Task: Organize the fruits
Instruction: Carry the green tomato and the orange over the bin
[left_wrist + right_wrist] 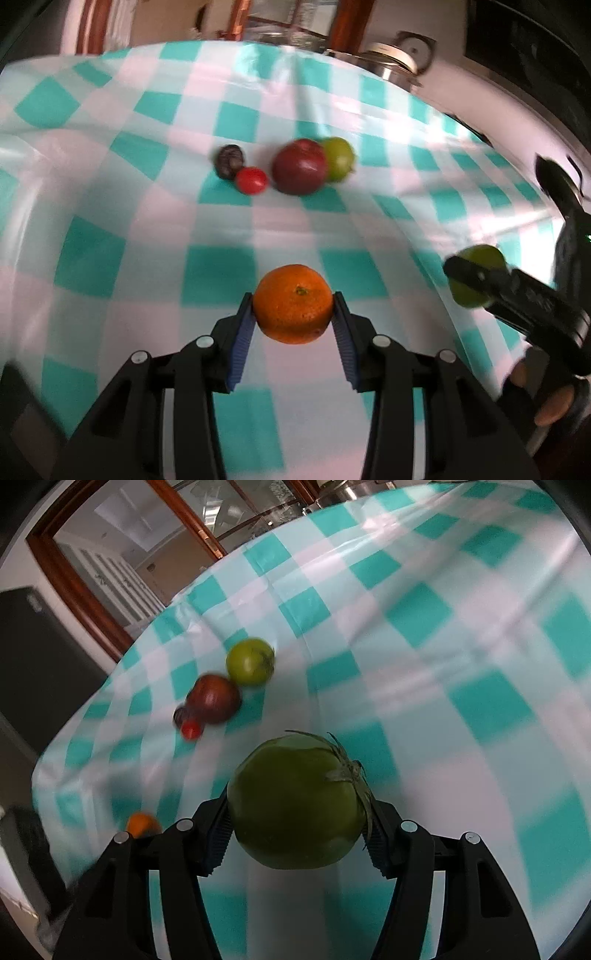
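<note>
My left gripper (294, 306) is shut on an orange mandarin (293, 303) and holds it above the checked cloth. My right gripper (299, 827) is shut on a large green tomato (297, 805); it also shows in the left wrist view (476, 275) at the right. Further back on the cloth lies a cluster: a dark purple fruit (229, 161), a small red tomato (251, 180), a dark red apple (300, 167) and a green fruit (338, 158). The same cluster shows in the right wrist view, with the apple (213, 698) and green fruit (251, 661).
The table wears a teal and white checked cloth (147, 229). A metal pot with a lid (397, 61) stands beyond its far right edge. A wooden-framed glass door (122, 554) is behind the table. A dark cabinet (33, 657) stands at the left.
</note>
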Demonstrator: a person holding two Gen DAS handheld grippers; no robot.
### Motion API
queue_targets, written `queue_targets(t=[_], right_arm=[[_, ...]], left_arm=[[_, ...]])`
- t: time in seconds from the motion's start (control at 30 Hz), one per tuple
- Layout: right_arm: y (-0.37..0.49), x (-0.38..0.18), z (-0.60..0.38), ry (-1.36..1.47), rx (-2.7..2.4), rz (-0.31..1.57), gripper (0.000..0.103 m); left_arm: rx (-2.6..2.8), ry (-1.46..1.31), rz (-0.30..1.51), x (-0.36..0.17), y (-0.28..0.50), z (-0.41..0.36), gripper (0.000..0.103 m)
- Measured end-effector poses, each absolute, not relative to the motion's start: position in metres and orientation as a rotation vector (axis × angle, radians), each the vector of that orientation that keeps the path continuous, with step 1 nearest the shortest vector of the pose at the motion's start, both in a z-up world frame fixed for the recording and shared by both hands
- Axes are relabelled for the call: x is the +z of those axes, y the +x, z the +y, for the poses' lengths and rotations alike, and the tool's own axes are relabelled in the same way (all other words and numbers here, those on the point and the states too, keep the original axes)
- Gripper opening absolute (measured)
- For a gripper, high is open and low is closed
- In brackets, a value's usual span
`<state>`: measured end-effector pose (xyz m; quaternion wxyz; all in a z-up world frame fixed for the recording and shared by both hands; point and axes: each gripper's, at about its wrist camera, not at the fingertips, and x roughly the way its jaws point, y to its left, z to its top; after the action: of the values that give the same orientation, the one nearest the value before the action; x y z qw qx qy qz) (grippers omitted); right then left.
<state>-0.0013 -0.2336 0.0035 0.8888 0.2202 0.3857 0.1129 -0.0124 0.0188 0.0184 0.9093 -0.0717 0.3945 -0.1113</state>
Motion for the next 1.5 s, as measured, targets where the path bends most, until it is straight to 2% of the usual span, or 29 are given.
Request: queue_targets(t=[0.23, 0.4, 0.6, 0.8, 0.87, 0.93, 1.17, 1.5], right_arm=[[-0.113, 0.022, -0.279, 0.320, 0.170, 0.789, 0.060], [-0.187, 0.023, -0.330, 0.338, 0.111, 0.761, 0.060], [-0.271, 0.006, -0.395, 0.388, 0.003, 0.750, 0.060], [-0.339, -0.038, -0.456, 0.472, -0.131, 0.791, 0.060], [-0.350, -0.057, -0.470, 0.485, -0.185, 0.827, 0.060], [-0.356, -0.076, -0.484, 0.481, -0.241, 0.877, 0.060], [-0.351, -0.129, -0.521, 0.486, -0.341, 0.995, 0.060], [-0.350, -0.177, -0.531, 0.449, -0.408, 1.184, 0.060]], left_arm=[[-0.382, -0.096, 0.822, 0.026, -0.072, -0.042, 0.042], [-0.518, 0.019, 0.818, 0.033, -0.116, -0.105, 0.042], [-0.705, 0.191, 0.814, 0.032, -0.178, -0.186, 0.042], [-0.913, 0.393, 0.831, 0.010, -0.242, -0.269, 0.042], [-0.975, 0.471, 0.847, -0.005, -0.265, -0.295, 0.045], [-1.019, 0.559, 0.772, -0.010, -0.288, -0.313, 0.043], [-1.190, 0.740, 0.776, -0.051, -0.342, -0.365, 0.041], [-1.185, 0.826, 1.047, -0.144, -0.321, -0.406, 0.040]])
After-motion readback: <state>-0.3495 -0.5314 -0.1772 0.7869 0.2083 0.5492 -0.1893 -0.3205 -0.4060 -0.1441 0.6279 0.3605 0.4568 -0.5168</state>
